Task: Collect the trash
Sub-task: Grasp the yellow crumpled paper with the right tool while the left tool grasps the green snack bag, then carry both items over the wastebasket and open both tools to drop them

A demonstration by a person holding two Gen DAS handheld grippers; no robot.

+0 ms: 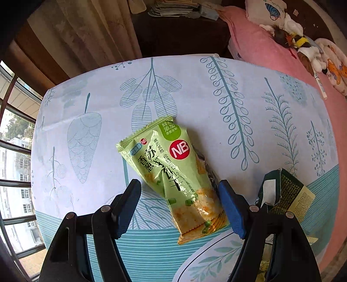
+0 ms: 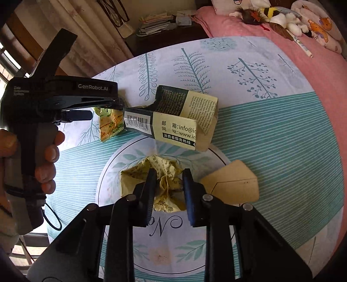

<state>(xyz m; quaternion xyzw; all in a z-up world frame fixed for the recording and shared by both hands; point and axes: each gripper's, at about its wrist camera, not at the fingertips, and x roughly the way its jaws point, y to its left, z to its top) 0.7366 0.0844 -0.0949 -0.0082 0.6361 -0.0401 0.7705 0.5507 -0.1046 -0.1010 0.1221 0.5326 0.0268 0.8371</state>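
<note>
1. Trash lies scattered on a table under a leaf-print tablecloth (image 1: 216,91). A green cracker packet (image 1: 173,173) marked "NB" lies flat near the middle, its sealed end pointing away, crackers and green onion pictured on its near end.
2. Beside the packet stands a torn dark-and-cream carton (image 2: 173,117), folded open, with a barcode and printed text on its sides. In front of the carton sits a crumpled yellow printed paper (image 2: 160,180), and just beside that lies a flat tan cardboard piece (image 2: 234,184).
3. A pink bed (image 2: 314,71) runs along the table's far edge, with plush toys (image 2: 277,19) and a marker pen (image 2: 303,47) on it. Stacked papers (image 2: 156,21) rest on a dark stand by the curtain.
4. The left gripper (image 1: 180,204) is spread wide, its blue-padded fingers (image 1: 232,210) on either side of the packet's near end; whether they touch it I cannot tell. A hand (image 2: 47,160) grips its handle.
5. The right gripper (image 2: 169,191) is partly open, its fingers straddling the crumpled paper without clamping it.
</note>
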